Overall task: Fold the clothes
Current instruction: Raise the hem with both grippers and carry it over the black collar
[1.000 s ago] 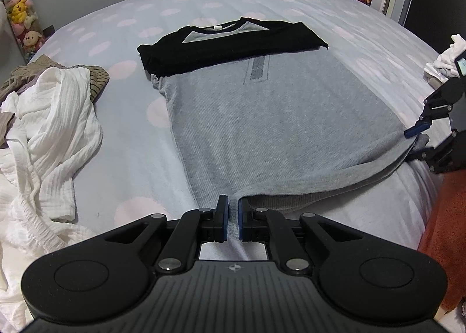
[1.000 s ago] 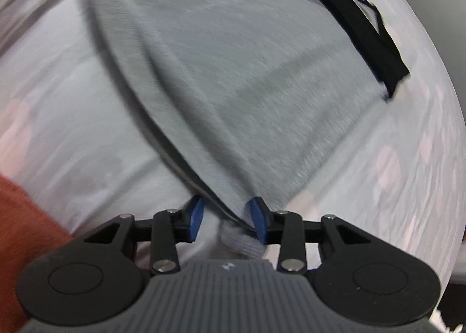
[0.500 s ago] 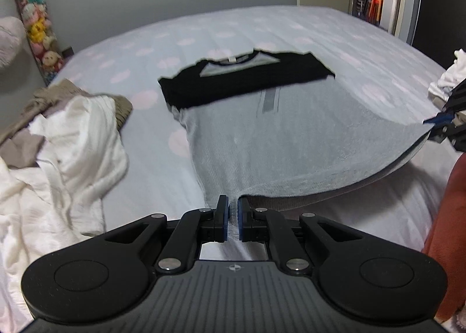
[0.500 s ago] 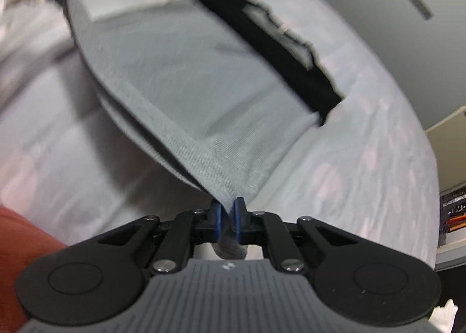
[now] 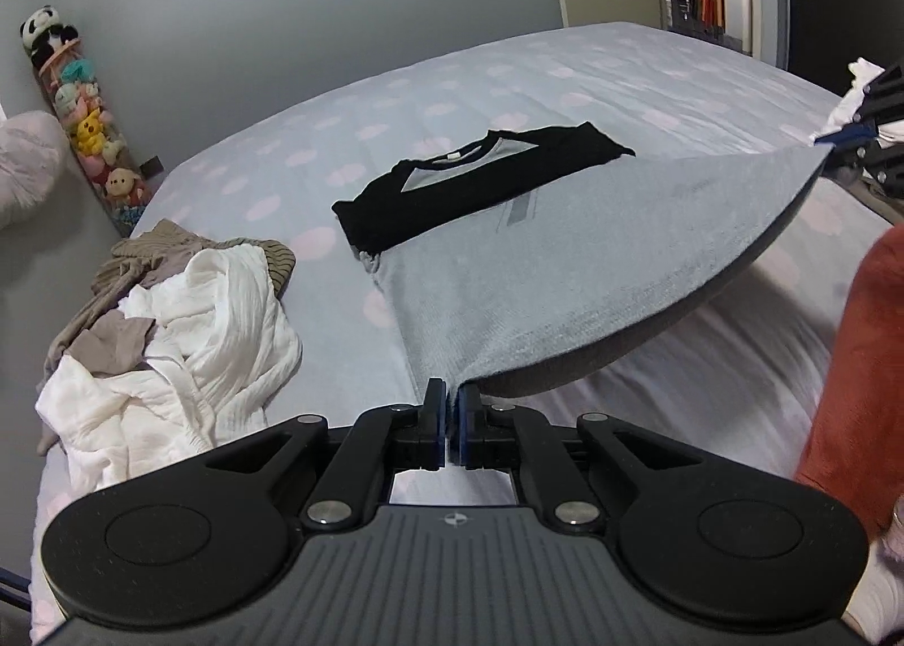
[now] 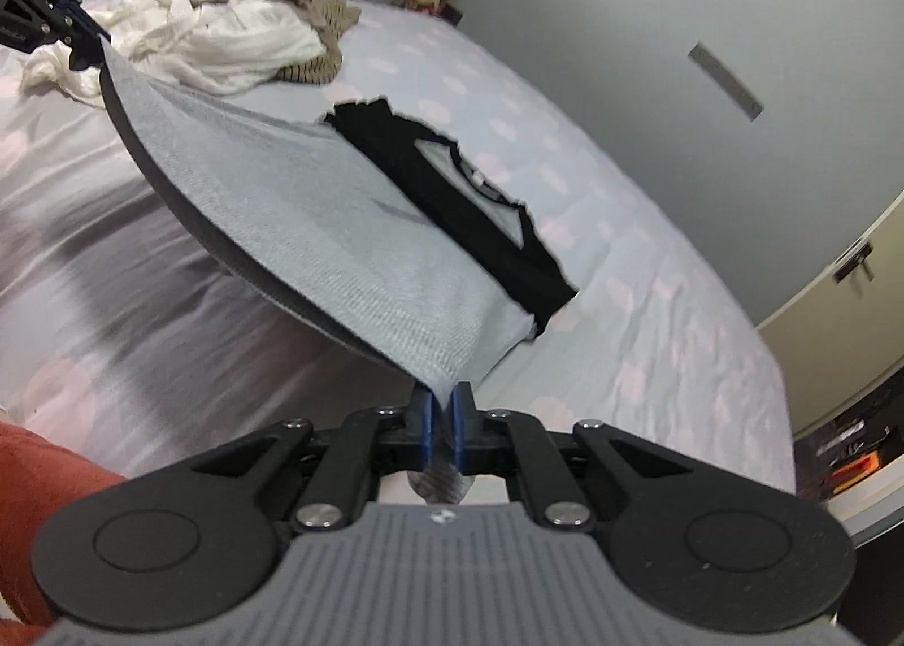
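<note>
A grey T-shirt (image 5: 537, 273) with black sleeves (image 5: 480, 194) folded across its chest lies on the bed, collar at the far end. Its hem is lifted off the sheet and stretched taut between both grippers. My left gripper (image 5: 450, 408) is shut on one hem corner. My right gripper (image 6: 443, 408) is shut on the other corner, with fabric bunched behind its pads. Each gripper shows in the other's view: the right gripper (image 5: 842, 137) at the right edge, the left gripper (image 6: 85, 33) at the upper left. The grey T-shirt (image 6: 350, 228) sags slightly between them.
The bed (image 5: 650, 81) has a pale dotted sheet. A pile of white and brown clothes (image 5: 186, 307) lies left of the shirt. A white cloth (image 5: 853, 86) sits at the right edge. Plush toys (image 5: 85, 126) hang on the wall. An orange sleeve (image 5: 853, 363) is close on the right.
The right gripper closed on the hem corner. Both grippers rose, lifting the hem off the bed and pulling it taut; the lower half of the shirt now hangs above the sheet.
</note>
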Tool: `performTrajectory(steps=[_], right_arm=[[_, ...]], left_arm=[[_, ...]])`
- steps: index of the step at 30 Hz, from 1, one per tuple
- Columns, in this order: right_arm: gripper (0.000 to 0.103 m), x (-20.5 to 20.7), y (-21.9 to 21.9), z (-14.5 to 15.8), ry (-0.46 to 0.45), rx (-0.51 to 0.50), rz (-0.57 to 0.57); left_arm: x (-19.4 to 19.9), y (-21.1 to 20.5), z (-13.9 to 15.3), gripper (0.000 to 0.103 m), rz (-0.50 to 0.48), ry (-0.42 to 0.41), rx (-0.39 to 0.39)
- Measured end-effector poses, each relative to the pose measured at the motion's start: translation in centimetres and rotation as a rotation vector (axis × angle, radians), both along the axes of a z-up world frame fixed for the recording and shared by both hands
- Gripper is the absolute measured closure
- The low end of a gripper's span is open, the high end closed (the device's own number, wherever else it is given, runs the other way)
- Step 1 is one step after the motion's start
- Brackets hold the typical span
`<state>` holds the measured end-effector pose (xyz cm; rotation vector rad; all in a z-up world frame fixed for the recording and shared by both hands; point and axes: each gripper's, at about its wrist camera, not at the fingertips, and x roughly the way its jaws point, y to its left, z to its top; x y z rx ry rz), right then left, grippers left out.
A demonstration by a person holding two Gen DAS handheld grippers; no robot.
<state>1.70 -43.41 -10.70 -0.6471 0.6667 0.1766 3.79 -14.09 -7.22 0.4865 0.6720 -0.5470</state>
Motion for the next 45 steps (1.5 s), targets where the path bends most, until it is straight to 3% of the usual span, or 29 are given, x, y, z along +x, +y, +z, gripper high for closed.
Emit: performTrajectory(steps=[11, 20, 24, 34, 45], right_arm=[[0.096, -5.6, -0.9, 1.9, -0.082, 0.055, -0.011], [0.096, -12.1, -0.2, 3.4, -0.106, 0.087, -0.005], [0.096, -13.2, -0.4, 3.9, -0.108, 0.095, -0.004], [0.096, -5.8, -1.8, 5.0, -0.1, 0.022, 0.055], [0.095, 9.4, -3.9, 4.9, 0.001, 0.007, 0.088]], left_arm=[[-4.6, -0.2, 2.3, 0.101, -0.076, -0.065, 0.095], [-9.3, 0.6, 4.4, 0.101, -0.131, -0.056, 0.148], [-9.1, 0.3, 4.4, 0.101, -0.145, -0.047, 0.159], [-2.5, -2.6, 6.1, 0.101, -0.172, -0.119, 0.233], [11.2, -7.5, 4.6, 0.101, -0.181, -0.064, 0.302]])
